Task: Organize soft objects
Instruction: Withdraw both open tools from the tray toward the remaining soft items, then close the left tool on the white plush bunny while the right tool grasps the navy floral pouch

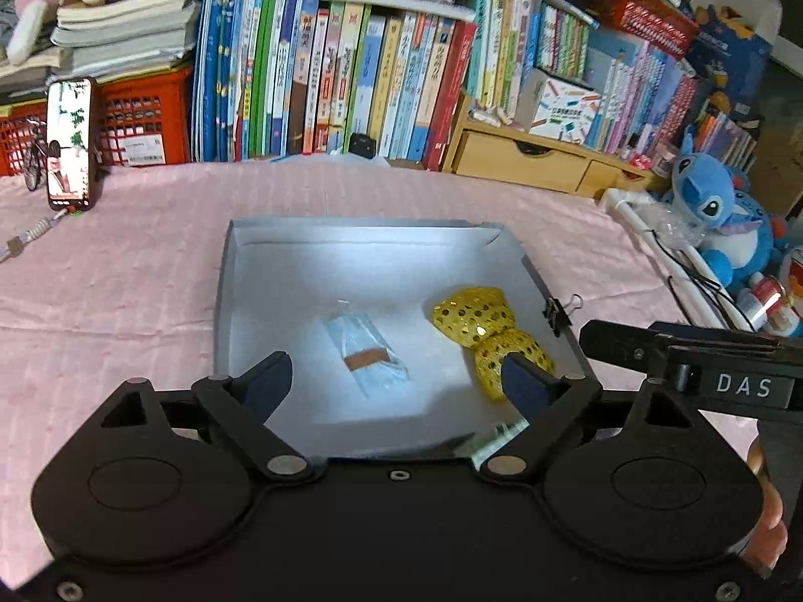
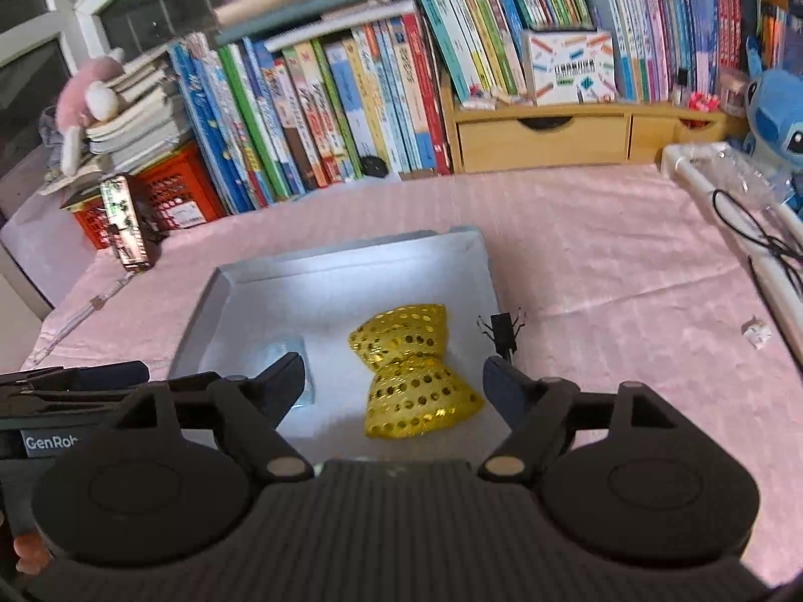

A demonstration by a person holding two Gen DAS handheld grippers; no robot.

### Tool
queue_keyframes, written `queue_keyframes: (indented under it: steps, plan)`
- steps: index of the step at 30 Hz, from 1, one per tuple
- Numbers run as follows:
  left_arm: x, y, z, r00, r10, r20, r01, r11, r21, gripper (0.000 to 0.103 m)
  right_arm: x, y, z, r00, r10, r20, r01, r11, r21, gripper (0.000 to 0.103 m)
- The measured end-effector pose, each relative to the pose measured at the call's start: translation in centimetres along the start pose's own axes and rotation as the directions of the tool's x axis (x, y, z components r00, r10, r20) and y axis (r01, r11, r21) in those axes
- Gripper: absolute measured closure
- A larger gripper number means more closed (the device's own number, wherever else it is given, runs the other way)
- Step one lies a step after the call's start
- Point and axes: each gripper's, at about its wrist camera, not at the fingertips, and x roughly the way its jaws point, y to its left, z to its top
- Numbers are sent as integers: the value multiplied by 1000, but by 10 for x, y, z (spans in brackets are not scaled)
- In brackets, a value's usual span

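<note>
Each tool, left tool [image 1: 396, 381] and right tool [image 2: 394, 384], hangs wide and empty over the tray [image 1: 351, 241], bow [image 1: 494, 338] at three o'clock of the sachet [image 1: 366, 351]; next likely another soft item.

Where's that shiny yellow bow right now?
The yellow bow lies inside the shallow grey box, on its right half, beside a small clear packet to its left.

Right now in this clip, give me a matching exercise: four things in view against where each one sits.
Things:
1. yellow sequined bow
2. clear packet
3. binder clip
4. phone

Places:
A. clipped on the box's right edge
B. standing by the red crate
C. right part of the box floor
D. middle of the box floor in the left wrist view

Pairs: 1-C, 2-D, 3-A, 4-B
</note>
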Motion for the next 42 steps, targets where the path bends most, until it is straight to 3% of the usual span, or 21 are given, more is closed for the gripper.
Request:
queue_keyframes:
  steps: [7, 19, 30, 42]
  plan:
    - [-40, 3, -22, 997, -11, 76, 8, 999, 42, 11, -38, 13, -16, 996, 40, 79, -32, 995, -95, 13]
    - [-88, 24, -79, 978, -46, 201, 27, 995, 96, 11, -66, 38, -66, 980, 127, 153, -92, 971, -219, 10]
    - [-112, 57, -123, 960, 36, 278, -68, 992, 106, 10, -64, 69, -118, 969, 149, 200, -74, 938, -338, 8]
    - [-114, 111, -177, 949, 130, 288, -130, 991, -17, 13, -43, 76, -170, 958, 183, 219, -89, 921, -380, 8]
